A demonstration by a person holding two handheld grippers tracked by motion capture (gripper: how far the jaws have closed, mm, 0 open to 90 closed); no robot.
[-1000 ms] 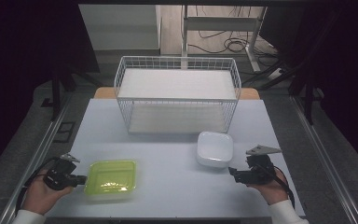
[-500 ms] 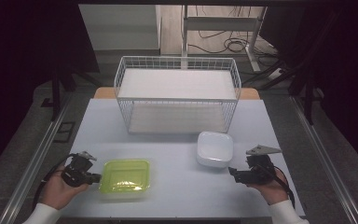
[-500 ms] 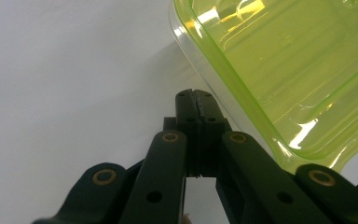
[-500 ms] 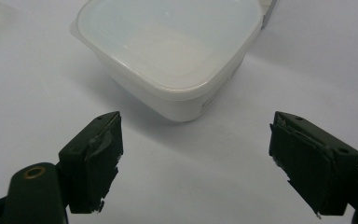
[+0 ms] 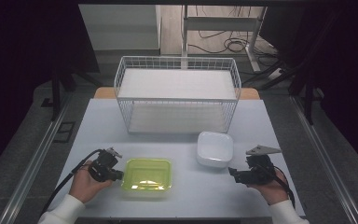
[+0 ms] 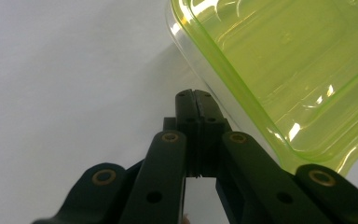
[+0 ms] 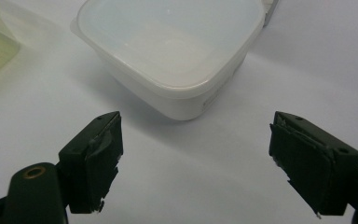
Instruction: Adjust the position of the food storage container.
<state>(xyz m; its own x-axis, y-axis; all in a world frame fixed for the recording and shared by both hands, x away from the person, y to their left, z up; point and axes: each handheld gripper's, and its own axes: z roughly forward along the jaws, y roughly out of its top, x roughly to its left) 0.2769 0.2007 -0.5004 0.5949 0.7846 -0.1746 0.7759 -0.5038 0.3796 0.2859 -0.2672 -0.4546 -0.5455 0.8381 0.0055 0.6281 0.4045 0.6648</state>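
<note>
**Sam:** Where is the green box (image 5: 147, 174) now?

**Mia:** It sits flat on the table (image 5: 182, 140), near the front edge, a bit left of the middle. The left tool (image 5: 117, 175) is right against its left side. That tool's jaws are shut tight with nothing between them. It looks like it is pushing the box along.

**Sam:** And the other one?

**Mia:** The right tool (image 7: 196, 163) has its jaws wide open and holds nothing. It points at the white box (image 7: 172, 46) just in front of it.

**Sam:** What could go wrong?

**Mia:** I think the green box could spin or slip off the tip, since the tool touches just one spot near a corner. A long push could bump it into the white box.

**Sam:** What changed?

**Mia:** A second ago the green box was further left. It has slid toward the middle with the left hand (image 5: 85, 184). The right hand (image 5: 268, 186) and the wire basket (image 5: 177, 95) stayed put.
</note>
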